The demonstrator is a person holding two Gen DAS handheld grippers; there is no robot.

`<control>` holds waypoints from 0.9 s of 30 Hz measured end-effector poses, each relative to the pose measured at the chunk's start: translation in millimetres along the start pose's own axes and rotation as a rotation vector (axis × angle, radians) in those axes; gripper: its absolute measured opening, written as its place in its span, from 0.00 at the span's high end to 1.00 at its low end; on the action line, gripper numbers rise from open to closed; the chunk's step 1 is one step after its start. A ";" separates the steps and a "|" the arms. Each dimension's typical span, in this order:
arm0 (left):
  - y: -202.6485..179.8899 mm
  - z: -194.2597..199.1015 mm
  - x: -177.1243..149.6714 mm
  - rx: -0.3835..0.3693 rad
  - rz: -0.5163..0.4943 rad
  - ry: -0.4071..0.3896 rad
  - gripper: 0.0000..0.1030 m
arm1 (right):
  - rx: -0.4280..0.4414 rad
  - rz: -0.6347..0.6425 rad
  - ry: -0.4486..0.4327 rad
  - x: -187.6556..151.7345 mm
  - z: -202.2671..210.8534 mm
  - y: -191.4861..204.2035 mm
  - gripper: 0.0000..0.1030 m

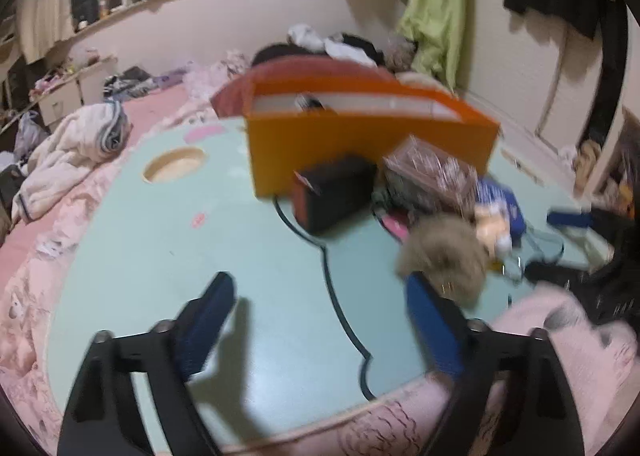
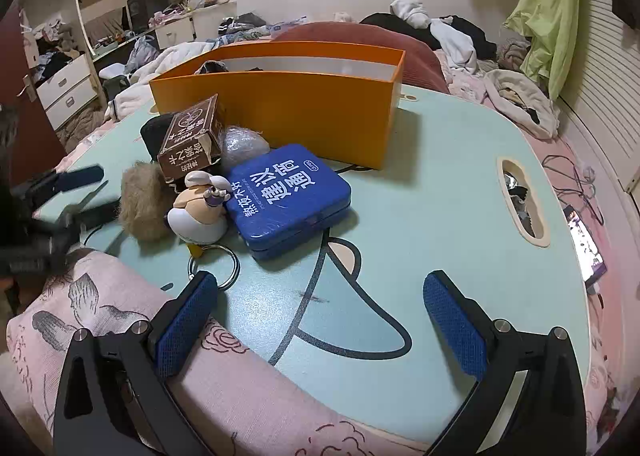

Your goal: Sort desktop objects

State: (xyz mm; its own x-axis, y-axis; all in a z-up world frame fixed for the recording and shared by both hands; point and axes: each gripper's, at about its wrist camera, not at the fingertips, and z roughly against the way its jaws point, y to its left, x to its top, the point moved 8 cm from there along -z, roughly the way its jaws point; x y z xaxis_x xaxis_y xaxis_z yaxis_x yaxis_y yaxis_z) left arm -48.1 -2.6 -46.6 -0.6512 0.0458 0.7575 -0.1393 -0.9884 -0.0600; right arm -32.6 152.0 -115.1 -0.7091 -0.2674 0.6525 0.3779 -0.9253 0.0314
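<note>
Surface: we see a pale green lap table [image 2: 420, 183] w/ a cartoon outline, set on a pink bedspread [image 2: 100, 320].
Orange box: the orange box [image 2: 288, 103] stands upright at the far side of the table, open top; sth dark lies inside at its left end, we can't tell what.
Blue case: the blue case [image 2: 286, 197] w/ white lettering lies flat just in front of the orange box, nr the table's middle.
Brown carton: the brown carton [image 2: 192, 137] sits tilted, left of the blue case, leaning agst a black box [image 1: 334, 191] by the orange box's front.
Plastic wrap: a crumpled clear wrap [image 2: 244, 143] lies btwn the brown carton and the orange box.
Figure keychain: the white figure keychain [image 2: 198, 211] touches the blue case's left edge; its metal ring [image 2: 214, 268] lies toward us on the table.
Fur pompom: the tan fur pompom [image 2: 144, 201] sits just left of the figure.
Left gripper: left gripper [image 1: 320, 308] has jaws apart, nothing btwn them; its right finger [image 1: 432, 324] is just beside the pompom. View is blurred, so we can't tell if they touch.
Right gripper: right gripper [image 2: 320, 308] jaws spread wide, empty, above bare table nr the front edge; its left finger [image 2: 188, 320] is close to the metal ring.
Phone: a lit phone [image 2: 586, 244] lies off the table's right edge.
</note>
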 end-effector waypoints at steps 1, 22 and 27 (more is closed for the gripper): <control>2.1 1.3 6.0 -0.011 0.011 -0.012 0.21 | 0.000 0.000 0.000 0.0 -0.1 -0.4 0.01; -14.1 -51.4 38.4 -0.075 -0.170 0.092 0.74 | 0.004 -0.009 -0.006 -0.8 1.7 -0.4 0.01; -5.7 -22.4 11.4 -0.053 -0.062 0.044 0.74 | 0.019 -0.100 -0.045 0.1 8.4 -12.1 0.01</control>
State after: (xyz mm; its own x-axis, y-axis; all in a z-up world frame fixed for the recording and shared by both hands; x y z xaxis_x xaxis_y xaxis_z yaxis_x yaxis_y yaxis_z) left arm -71.4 6.8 -52.2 -0.6722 0.1146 0.7315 -0.2194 -0.9744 -0.0490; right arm -32.3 165.5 -109.1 -0.7164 -0.1608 0.6789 0.3176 -0.9416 0.1121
